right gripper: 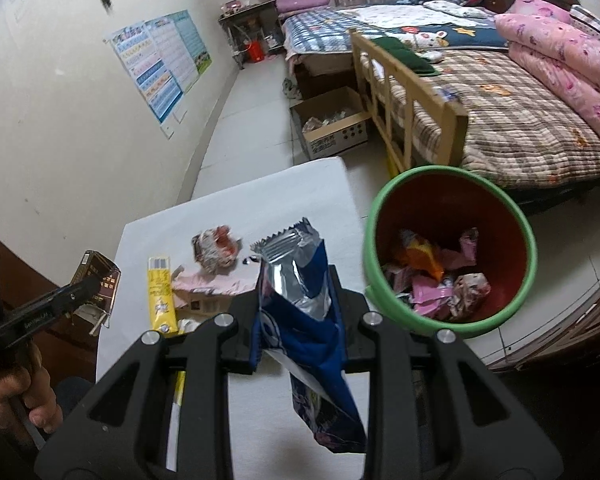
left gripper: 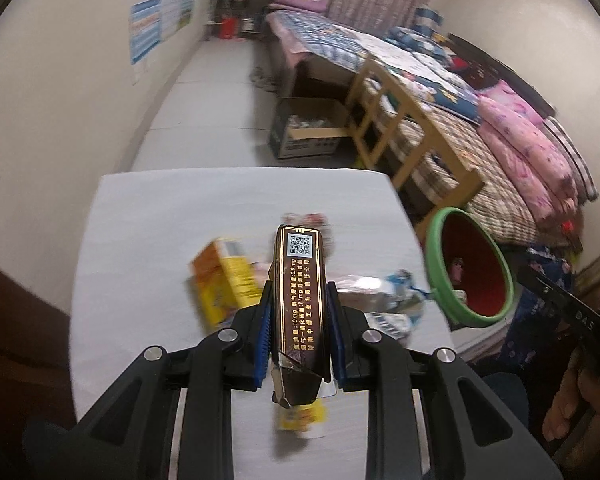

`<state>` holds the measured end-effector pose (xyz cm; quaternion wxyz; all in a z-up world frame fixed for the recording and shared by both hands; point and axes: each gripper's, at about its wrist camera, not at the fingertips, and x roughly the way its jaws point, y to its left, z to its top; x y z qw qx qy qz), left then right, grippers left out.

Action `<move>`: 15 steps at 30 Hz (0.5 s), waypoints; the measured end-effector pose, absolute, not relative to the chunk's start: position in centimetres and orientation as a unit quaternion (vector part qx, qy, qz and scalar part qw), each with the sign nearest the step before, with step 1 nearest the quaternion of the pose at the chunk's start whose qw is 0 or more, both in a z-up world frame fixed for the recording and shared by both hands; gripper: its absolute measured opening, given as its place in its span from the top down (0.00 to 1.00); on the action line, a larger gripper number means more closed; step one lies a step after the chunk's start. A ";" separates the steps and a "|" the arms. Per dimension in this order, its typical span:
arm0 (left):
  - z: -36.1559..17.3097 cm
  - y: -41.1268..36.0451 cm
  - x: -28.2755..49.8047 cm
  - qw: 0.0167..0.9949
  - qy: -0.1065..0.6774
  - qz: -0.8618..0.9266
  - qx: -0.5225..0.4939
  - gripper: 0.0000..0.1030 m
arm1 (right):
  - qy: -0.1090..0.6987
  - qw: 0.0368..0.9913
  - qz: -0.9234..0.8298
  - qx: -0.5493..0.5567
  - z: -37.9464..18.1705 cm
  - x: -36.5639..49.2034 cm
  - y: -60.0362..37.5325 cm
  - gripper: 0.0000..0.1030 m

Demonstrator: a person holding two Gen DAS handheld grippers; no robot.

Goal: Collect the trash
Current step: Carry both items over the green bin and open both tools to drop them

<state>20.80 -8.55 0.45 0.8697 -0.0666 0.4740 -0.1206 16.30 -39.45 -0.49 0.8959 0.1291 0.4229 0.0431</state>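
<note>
The left hand-held gripper was clamped on a brown cigarette pack above the table. The right hand-held gripper pinched a blue snack wrapper. Each should be carried past the table's right edge, directly over the green-rimmed bin, before release.
</note>
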 end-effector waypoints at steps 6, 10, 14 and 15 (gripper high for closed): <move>1.4 -14.5 22.3 0.861 0.474 -0.175 -0.051 0.79 | 0.415 0.899 0.019 0.141 0.1 17.1 -43.4 0.74; 1.8 -19.0 23.5 0.853 0.476 -0.212 -0.043 0.79 | 0.408 0.900 0.004 0.150 0.4 18.0 -46.6 0.74; 1.9 -23.7 25.1 0.843 0.478 -0.246 -0.035 0.79 | 0.401 0.902 -0.008 0.157 0.5 18.9 -49.2 0.74; 1.9 -25.0 25.5 0.839 0.478 -0.256 -0.032 0.79 | 0.399 0.902 -0.011 0.163 0.4 19.4 -50.2 0.74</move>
